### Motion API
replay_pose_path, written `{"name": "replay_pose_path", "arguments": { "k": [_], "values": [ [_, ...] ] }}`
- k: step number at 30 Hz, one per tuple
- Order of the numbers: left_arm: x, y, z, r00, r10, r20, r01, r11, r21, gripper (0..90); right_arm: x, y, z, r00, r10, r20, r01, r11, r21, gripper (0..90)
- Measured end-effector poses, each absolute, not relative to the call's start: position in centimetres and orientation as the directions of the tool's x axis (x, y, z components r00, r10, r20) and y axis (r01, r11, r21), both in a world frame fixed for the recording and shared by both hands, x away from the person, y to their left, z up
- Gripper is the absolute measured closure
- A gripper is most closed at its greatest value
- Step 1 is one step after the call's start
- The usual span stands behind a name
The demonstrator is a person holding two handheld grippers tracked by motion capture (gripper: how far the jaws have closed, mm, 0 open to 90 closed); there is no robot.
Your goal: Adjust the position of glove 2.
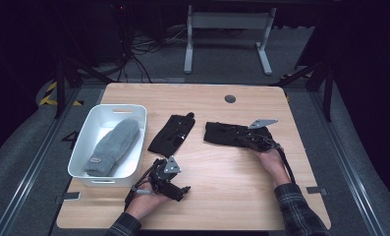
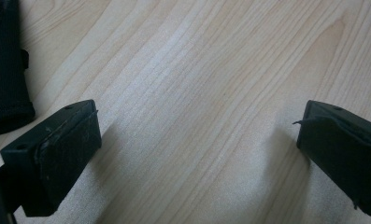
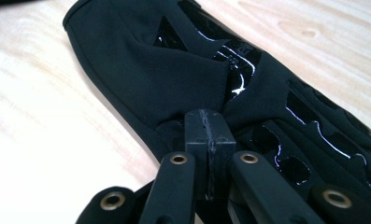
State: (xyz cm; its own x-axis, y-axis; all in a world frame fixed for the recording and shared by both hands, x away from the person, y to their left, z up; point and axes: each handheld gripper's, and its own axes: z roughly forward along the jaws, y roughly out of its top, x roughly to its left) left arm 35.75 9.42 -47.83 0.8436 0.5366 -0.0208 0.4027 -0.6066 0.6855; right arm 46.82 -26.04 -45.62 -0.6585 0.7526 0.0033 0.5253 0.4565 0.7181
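Black glove flat on the wooden table, right of centre; glossy patches on its fabric in the right gripper view. Right gripper at the glove's right end, jaws pressed together with a fold of the fabric pinched between them; cloth bunched and puckered at the pinch point. Right hand behind the gripper, plaid sleeve at the table's near edge.

Second black glove lying just left of the first, apart from it, angled toward the white bin. Grey mitten inside the bin, lengthwise.

Left gripper near the front edge, below the second glove, held by the left hand. Jaws spread wide over bare wood, nothing between them; cuff of a black glove at the upper left corner of the left gripper view.
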Motion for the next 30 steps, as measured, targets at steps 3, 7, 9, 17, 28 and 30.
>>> {"name": "replay_pose_path", "arguments": {
  "k": [3, 7, 9, 17, 28, 30],
  "values": [
    [35.7, 9.4, -47.8, 0.844, 0.537, -0.022, 0.403, -0.606, 0.685, 0.2, 45.9, -26.3, -45.6, -0.67, 0.742, 0.01, 0.525, 0.465, 0.713, 90.0],
    [35.7, 9.4, -47.8, 0.844, 0.537, -0.022, 0.403, -0.606, 0.685, 0.2, 44.5, -26.5, -45.6, -0.685, 0.728, 0.004, 0.516, 0.482, 0.708, 90.0],
    [35.7, 9.4, -47.8, 0.843, 0.537, -0.021, 0.403, -0.606, 0.686, 0.2, 43.7, -26.8, -45.5, -0.695, 0.719, -0.001, 0.512, 0.496, 0.702, 90.0],
    [35.7, 9.4, -47.8, 0.843, 0.538, -0.021, 0.403, -0.606, 0.686, 0.2, 40.2, -28.0, -45.3, -0.719, 0.695, -0.006, 0.505, 0.529, 0.682, 90.0],
    [35.7, 9.4, -47.8, 0.843, 0.538, -0.02, 0.403, -0.606, 0.686, 0.2, 40.1, -25.1, -42.9, -0.75, 0.661, 0.037, 0.448, 0.466, 0.763, 90.0],
    [35.7, 9.4, -47.8, 0.843, 0.538, -0.019, 0.403, -0.607, 0.685, 0.2, 40.7, -23.5, -43.0, -0.763, 0.645, 0.04, 0.439, 0.472, 0.765, 90.0]
  ]
}}
